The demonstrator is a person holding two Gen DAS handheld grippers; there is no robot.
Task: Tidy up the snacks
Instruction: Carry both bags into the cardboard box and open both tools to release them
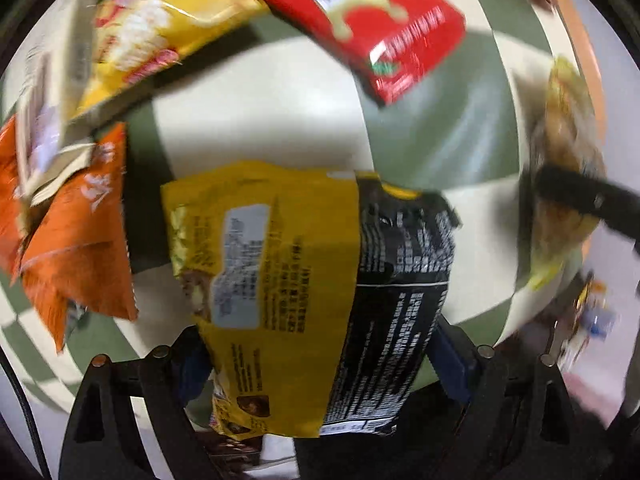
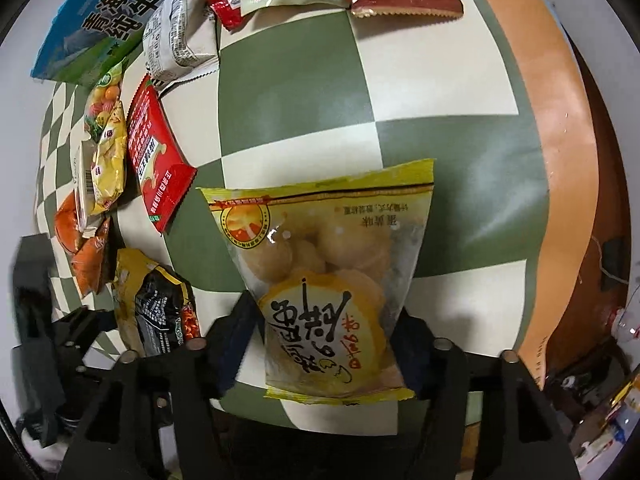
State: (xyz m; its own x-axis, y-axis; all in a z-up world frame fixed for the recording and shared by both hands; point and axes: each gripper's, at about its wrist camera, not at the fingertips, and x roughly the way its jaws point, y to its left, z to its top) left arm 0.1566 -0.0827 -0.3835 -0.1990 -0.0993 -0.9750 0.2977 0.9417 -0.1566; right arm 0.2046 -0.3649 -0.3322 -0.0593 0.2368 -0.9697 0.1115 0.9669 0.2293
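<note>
Snacks mostly unsorted on the bench [image 2: 448, 132] — left gripper [image 1: 320, 344] astride the yellow-black pack [image 1: 312, 272], right gripper [image 2: 326, 344] pinching the clear puff bag [image 2: 332, 280] just right of it.

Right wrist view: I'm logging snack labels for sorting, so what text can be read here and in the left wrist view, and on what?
"青海牛", then "纯牛", both cut off at the picture's edge: blue carton.
"蛋黄味", upside down: bun bag; its large script is not surely readable.
Red packet, white packet, yellow and black bag: print too small or blurred.
</note>
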